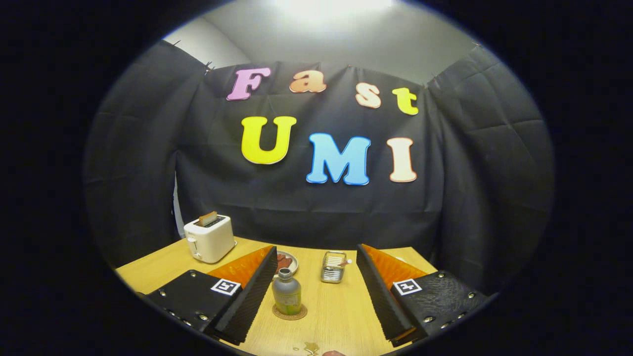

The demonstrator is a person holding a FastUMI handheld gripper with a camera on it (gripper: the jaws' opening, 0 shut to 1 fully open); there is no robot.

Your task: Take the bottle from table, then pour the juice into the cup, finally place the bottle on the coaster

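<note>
My claw (pixel 316 296) is spread wide with nothing in it. The bottle (pixel 287 294) stands upright on the coaster (pixel 290 312), between my fingers but nearer the left one, at about 11 o'clock from the gap's middle; no pad touches it.

I judge the bottle light to middling: small, round, probably smooth plastic or glass, so it could slip or turn in a loose hold. Its cap (pixel 284 273) is narrow and the shoulder slopes, so I would take it across the straight body, below the shoulder, well above the coaster.

How much juice is in it I cannot tell. I cannot pick out a cup for certain. At 12 o'clock beyond the bottle a plate (pixel 287 262) is half hidden behind my left finger. At 1 o'clock lies a small metal rack (pixel 334 267), its contents unclear. A toaster (pixel 209 239) stands at 10 o'clock. Near me the bench (pixel 336 316) carries a wet-looking mark (pixel 310 347), cut off.
</note>
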